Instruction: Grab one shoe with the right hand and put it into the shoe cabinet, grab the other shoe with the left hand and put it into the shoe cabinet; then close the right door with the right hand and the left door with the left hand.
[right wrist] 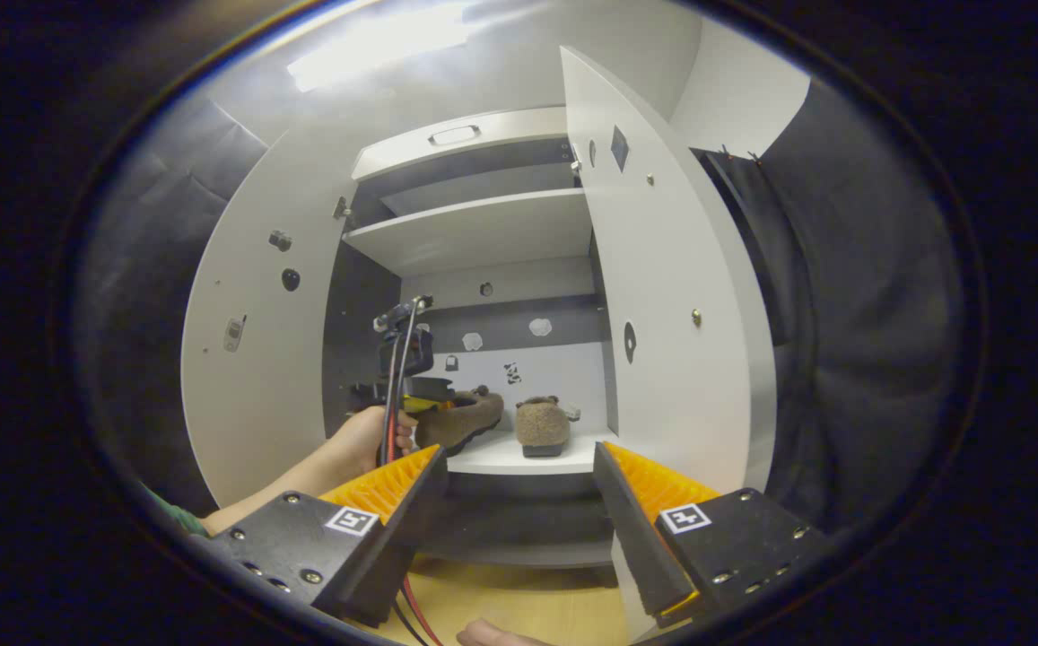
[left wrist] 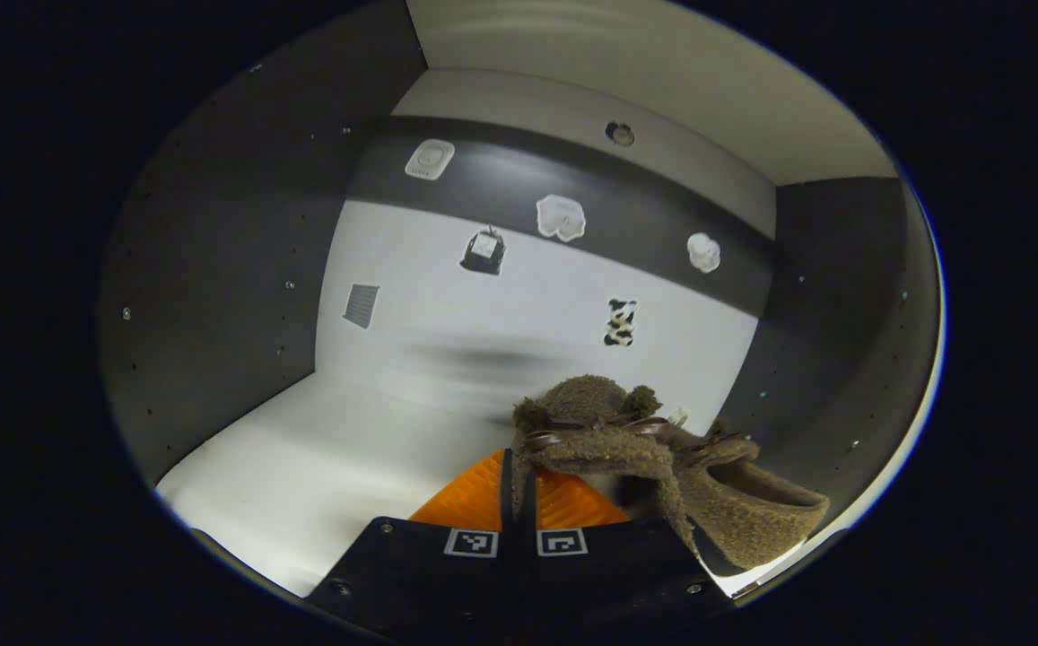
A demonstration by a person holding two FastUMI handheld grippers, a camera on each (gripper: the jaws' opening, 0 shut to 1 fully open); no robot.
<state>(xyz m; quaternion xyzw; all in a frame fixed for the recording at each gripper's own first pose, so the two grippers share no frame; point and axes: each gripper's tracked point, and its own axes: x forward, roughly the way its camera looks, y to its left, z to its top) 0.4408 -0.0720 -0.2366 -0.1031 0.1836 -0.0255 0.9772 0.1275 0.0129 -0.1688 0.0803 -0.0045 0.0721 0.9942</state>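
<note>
Step in hand: the second shoe is going in; the left gripper is inside the white shoe cabinet, carrying the brown fuzzy slipper-style shoe with a dark bow.

Left gripper: its fingers are pressed close together with the shoe's fleecy collar pinched between them, as far as the left gripper view shows; the shoe's body hangs off to the right of the fingers. In the right gripper view this gripper sits at the cabinet's left side, held by a bare hand, with the shoe just above the white lower shelf.

Other shoe: a matching brown fuzzy shoe stands on the same shelf, to the right of the carried one and apart from it, toe end toward the camera.

Right gripper: the right gripper is spread wide and empty, outside the cabinet, facing the opening.

Doors: the white left door and white right door both stand open.

Progress, as a judgement: first shoe placed, second nearly placed, both doors left to do.

Next move calls for: lowering the shoe until its sole rests on the shelf, opening the fingers, and drawing back without dragging the fleece along. Then the right gripper has to push the right door shut.
</note>
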